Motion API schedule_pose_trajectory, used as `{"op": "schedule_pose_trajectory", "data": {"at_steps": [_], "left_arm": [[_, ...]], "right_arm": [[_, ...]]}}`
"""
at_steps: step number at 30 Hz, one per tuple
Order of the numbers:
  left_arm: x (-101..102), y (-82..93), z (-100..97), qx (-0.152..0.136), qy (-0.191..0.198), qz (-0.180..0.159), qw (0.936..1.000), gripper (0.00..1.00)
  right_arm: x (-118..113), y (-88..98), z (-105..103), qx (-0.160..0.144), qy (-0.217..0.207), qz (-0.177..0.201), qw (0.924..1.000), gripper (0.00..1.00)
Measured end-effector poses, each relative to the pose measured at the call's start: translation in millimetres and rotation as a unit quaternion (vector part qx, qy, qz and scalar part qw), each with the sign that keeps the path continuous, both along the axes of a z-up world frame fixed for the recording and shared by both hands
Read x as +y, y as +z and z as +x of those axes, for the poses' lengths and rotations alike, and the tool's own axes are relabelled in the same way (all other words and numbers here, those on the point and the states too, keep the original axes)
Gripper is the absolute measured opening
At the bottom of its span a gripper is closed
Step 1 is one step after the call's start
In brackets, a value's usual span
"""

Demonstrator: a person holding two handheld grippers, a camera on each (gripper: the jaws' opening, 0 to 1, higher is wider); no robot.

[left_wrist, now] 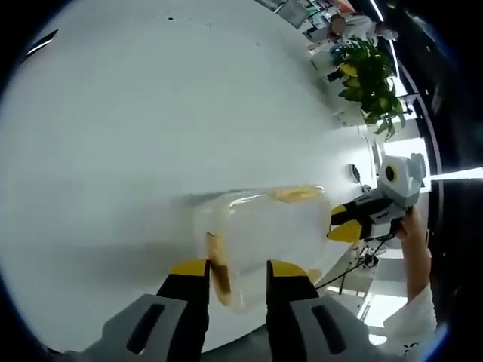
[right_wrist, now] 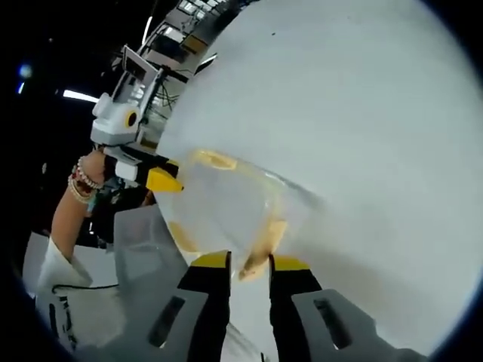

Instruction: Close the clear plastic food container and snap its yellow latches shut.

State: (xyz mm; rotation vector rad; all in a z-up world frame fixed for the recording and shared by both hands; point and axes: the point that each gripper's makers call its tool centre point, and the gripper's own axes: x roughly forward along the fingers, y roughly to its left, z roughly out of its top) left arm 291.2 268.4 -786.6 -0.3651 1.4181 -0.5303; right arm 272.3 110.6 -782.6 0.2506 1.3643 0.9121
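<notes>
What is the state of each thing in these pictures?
container: lid down, resting on the white table
yellow latch: between the left tongs, snapped or not unclear
left tongs: open, astride that latch
right tongs: open, at another latch

The desk (left_wrist: 151,113) is seen as plain white, and on it the food container (left_wrist: 264,241) is shown clear and colourless with yellow latches (left_wrist: 217,271). The left hand-held gripper (left_wrist: 238,273) is marked by yellow jaw tips on black fingers and a grey body, and the same colours are borne by the right hand-held gripper (right_wrist: 249,265). A plant (left_wrist: 370,79) of green and yellow leaves is seen beyond the desk, and a red and white beaded bracelet (right_wrist: 81,181) above a white sleeve (right_wrist: 53,271).
</notes>
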Motion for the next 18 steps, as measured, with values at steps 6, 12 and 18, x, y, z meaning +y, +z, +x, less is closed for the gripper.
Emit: {"op": "schedule_pose_trajectory", "data": {"at_steps": [6,12,18], "left_arm": [[25,11.2,30.1,-0.145,-0.024,0.069,0.9868,0.49],[15,66.4,52.7,-0.297,-0.020,0.006,0.9546,0.42],[-25,62.3,17.4,-0.406,-0.173,-0.006,0.8973,0.07]], "right_arm": [[-5,5.0,-1,-0.012,-0.015,0.002,0.9998,0.12],[0,45.0,32,-0.092,-0.021,0.031,0.9951,0.17],[59,81.6,23,-0.157,0.069,0.139,0.9753,0.02]]}}
